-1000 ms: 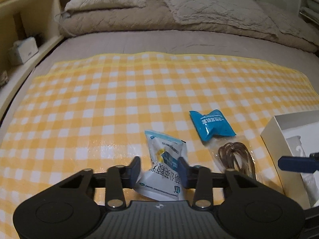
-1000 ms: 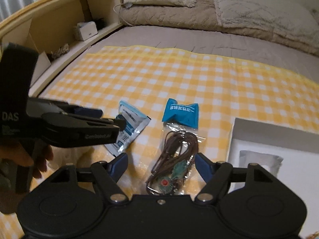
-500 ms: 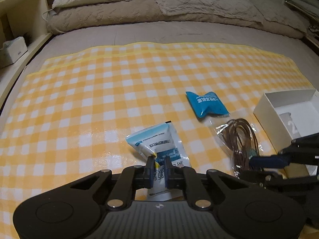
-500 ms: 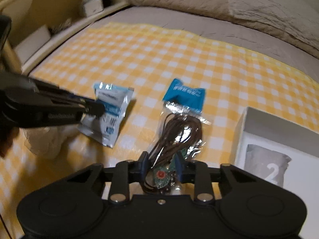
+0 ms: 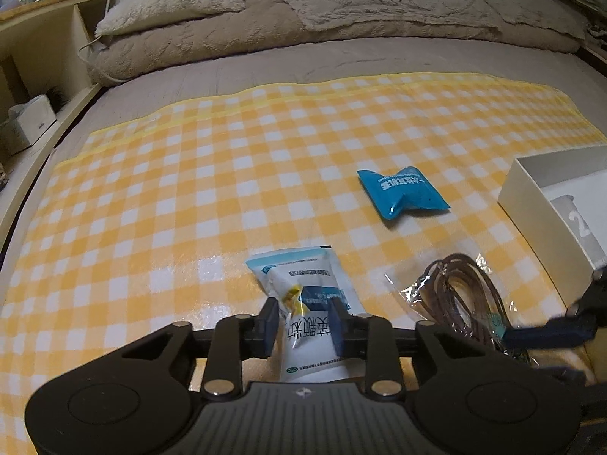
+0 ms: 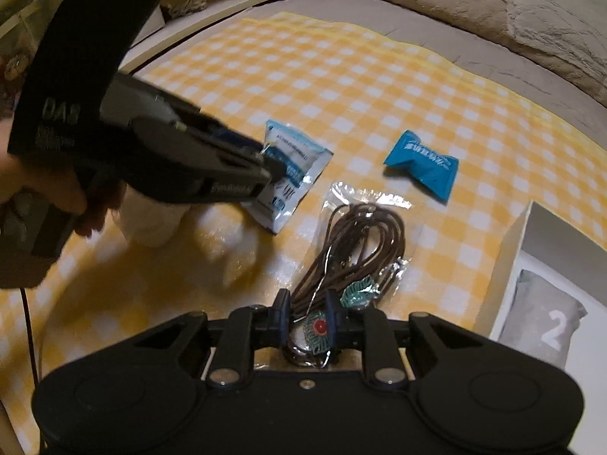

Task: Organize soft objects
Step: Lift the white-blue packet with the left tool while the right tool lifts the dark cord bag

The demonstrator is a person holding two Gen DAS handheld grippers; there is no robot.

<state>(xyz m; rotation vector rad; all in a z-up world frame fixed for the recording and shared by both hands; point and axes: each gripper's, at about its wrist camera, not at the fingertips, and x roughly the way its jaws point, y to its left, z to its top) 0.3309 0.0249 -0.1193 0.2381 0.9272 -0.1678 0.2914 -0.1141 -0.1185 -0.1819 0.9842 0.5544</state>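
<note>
In the white box point(image 6: 508, 265), a grey pouch point(image 6: 542, 322) (both tools point(image 5: 303, 322) point(image 6: 305, 318) half-closed around packets).

White-blue sachet point(image 5: 307, 303): flat on checked cloth, near end between left claw point(image 5: 303, 320) fingers. Clear bag of coiled brown cord point(image 6: 353, 250): near end pinched in right claw point(image 6: 306, 320). Blue packet point(image 5: 402, 193): crumpled, lying apart. Grey pouch marked "2" point(image 6: 542, 322): inside white box point(image 6: 500, 261).
</note>
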